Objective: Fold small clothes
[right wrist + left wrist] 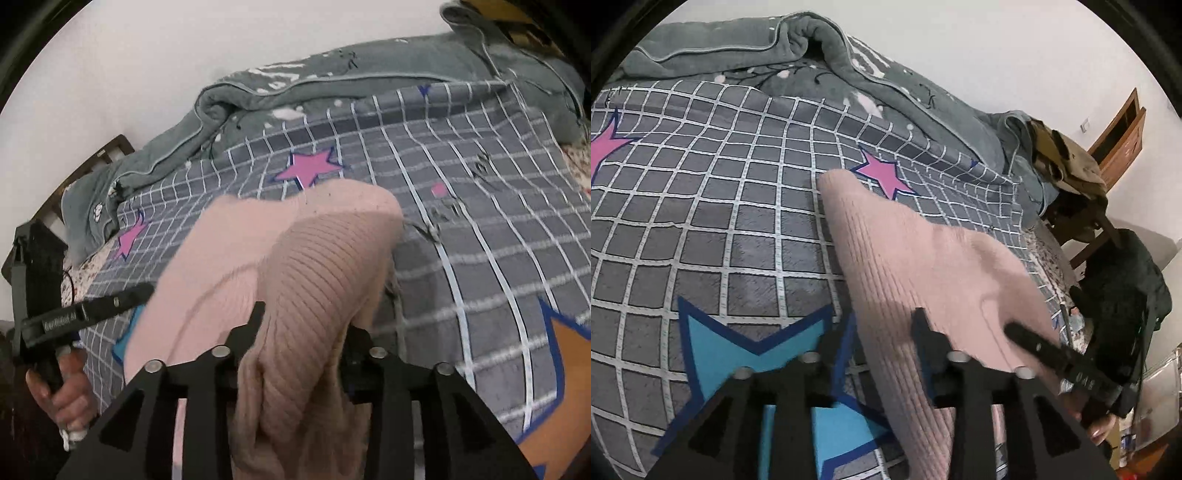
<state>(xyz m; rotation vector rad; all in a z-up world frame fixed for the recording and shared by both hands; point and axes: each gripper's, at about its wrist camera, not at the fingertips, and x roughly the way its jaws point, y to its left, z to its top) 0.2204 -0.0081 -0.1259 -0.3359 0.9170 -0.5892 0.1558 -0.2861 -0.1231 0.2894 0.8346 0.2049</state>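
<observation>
Pink ribbed knit (317,258) on bed, grid-and-star sheet (701,221). Bunched grey quilt (738,48) behind, clothes-piled chair (1071,170) beside. Right tongs (303,321) clenched on knit fold; left tongs (879,325) released, at knit's edge.

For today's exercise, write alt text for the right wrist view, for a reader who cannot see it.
The right tongs hold a bunched fold of a pink ribbed knit garment above a bed with a grey grid sheet printed with stars. At left, a hand holds the left tongs; a grey blanket lies behind.

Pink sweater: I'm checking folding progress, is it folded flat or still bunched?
Still bunched: the pink sweater humps up in a ribbed roll between the right gripper fingers, not flat.
</observation>
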